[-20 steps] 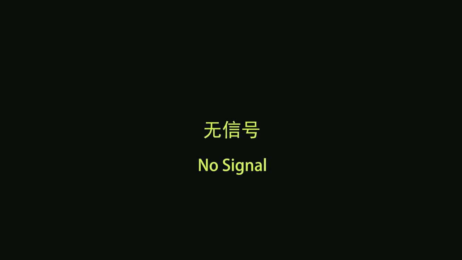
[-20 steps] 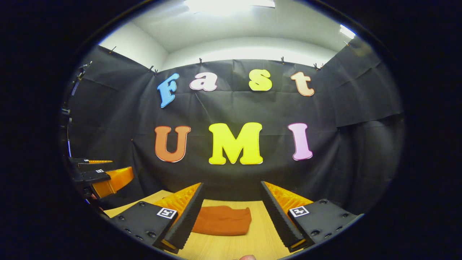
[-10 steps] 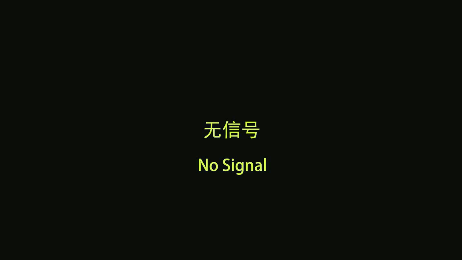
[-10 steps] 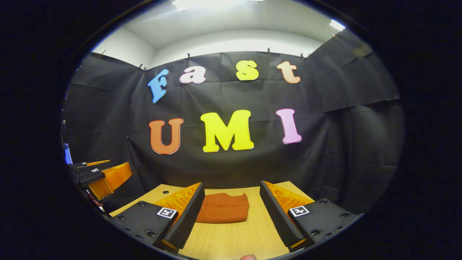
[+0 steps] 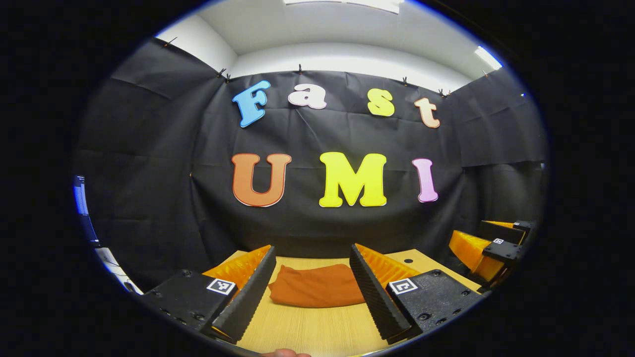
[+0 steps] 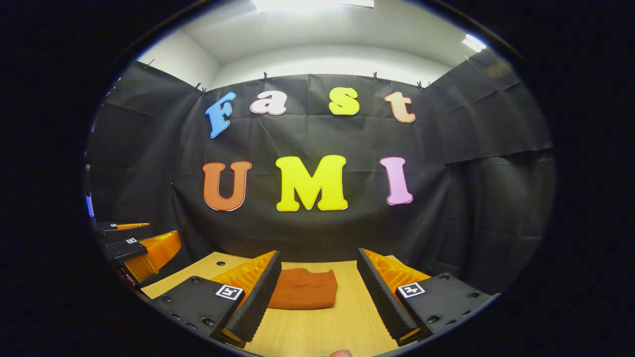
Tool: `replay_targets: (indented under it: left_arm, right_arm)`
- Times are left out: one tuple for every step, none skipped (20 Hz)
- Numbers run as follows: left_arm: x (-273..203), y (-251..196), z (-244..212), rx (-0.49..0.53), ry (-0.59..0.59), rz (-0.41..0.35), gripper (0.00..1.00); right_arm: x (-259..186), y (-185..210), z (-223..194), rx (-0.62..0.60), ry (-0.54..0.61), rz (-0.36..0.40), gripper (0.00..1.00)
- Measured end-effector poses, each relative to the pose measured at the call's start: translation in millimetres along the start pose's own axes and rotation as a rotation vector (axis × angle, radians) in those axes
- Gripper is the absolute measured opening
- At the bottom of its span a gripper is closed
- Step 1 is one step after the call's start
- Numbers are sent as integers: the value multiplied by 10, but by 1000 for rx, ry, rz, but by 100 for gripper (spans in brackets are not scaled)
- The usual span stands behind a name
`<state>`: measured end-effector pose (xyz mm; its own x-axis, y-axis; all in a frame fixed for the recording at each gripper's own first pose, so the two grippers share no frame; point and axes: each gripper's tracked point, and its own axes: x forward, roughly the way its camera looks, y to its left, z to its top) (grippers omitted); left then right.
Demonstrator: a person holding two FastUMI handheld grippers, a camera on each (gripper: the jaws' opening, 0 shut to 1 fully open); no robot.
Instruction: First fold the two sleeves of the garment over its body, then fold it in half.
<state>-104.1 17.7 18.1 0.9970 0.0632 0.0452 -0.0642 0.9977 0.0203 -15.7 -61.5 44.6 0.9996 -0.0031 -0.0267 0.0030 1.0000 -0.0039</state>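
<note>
The rust-orange garment (image 5: pixel 317 291) lies already folded, low centre on the wooden table (image 5: pixel 307 332). Left gripper (image 5: pixel 312 277) and right gripper (image 6: pixel 318 280) are both spread wide, holding nothing. The folding looks finished; nothing but pulling away seems left.

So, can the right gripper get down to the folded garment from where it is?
Probably yes. The right gripper is open and held above the wooden table, and the garment lies ahead between its fingers with nothing across the path.

Folded garment (image 5: pixel 317 291) on table (image 5: pixel 307 332); wall close behind.
</note>
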Motion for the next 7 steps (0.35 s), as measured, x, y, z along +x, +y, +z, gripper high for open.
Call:
replay_targets:
  left_arm:
    - [2,19,13,3,-1,0,100]
    - [3,36,14,6,-1,1,96]
    - [6,41,7,8,0,0,96]
    - [9,50,16,9,1,0,96]
    - [8,70,14,9,2,2,96]
    - [9,82,19,8,1,4,96]
    - [16,95,28,6,1,5,96]
  right_arm:
    - [4,-1,-8,2,3,0,93]
    - [13,14,5,2,1,2,96]
    - [20,29,1,0,0,3,96]
    - [23,52,4,-2,-1,7,96]
    - [29,78,7,-2,-2,12,96]
    - [38,88,9,-3,-2,13,96]
    - [45,100,7,-3,-3,16,96]
